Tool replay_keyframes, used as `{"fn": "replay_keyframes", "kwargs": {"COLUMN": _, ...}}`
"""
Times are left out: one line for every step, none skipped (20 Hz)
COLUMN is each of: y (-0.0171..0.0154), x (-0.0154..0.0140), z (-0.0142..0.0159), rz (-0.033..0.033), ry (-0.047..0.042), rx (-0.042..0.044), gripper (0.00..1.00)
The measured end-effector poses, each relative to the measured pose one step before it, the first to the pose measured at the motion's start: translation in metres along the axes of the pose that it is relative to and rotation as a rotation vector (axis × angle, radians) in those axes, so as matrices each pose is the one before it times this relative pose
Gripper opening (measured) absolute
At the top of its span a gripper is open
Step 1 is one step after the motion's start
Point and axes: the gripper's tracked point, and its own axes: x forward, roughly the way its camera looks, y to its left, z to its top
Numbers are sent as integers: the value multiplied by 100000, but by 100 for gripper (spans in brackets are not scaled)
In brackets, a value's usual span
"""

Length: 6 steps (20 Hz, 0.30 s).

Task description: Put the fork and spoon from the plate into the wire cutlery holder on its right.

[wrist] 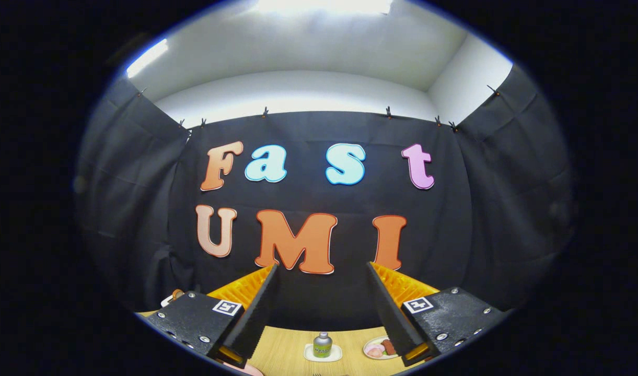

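Low in the frame, hand-held gripper fingers are spread apart on nothing, pitched up at the booth wall, so only a table strip, small bottle and food plate show; fork, spoon, holder can't be placed.

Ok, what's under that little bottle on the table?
The small bottle stands on a pale square coaster, between and beyond the open jaws of the gripper. The bottle covers the coaster's middle.

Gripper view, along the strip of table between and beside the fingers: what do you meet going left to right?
Left finger → small bottle on its white coaster → plate of food → right finger. The gripper is open, gripping nothing.
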Motion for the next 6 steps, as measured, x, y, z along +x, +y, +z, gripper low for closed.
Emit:
{"fn": "replay_keyframes", "kwargs": {"y": 173, "x": -92, "z": 24, "rz": 416, "ry": -210, "rx": 195, "gripper": 97}}
{"fn": "replay_keyframes", "kwargs": {"y": 31, "x": -83, "z": -68, "rz": 19, "ry": 47, "rx": 540, "gripper": 97}}
{"fn": "replay_keyframes", "kwargs": {"y": 166, "x": -65, "z": 77, "rz": 742, "ry": -257, "rx": 485, "gripper": 97}}
{"fn": "replay_keyframes", "kwargs": {"y": 65, "x": -78, "z": -62, "rz": 58, "ry": -307, "rx": 395, "gripper": 97}}
{"fn": "replay_keyframes", "kwargs": {"y": 101, "x": -88, "z": -18, "rz": 519, "ry": -443, "rx": 327, "gripper": 97}}
{"fn": "replay_keyframes", "kwargs": {"y": 90, "x": -145, "z": 141, "rz": 253, "ry": -847, "rx": 68, "gripper": 97}}
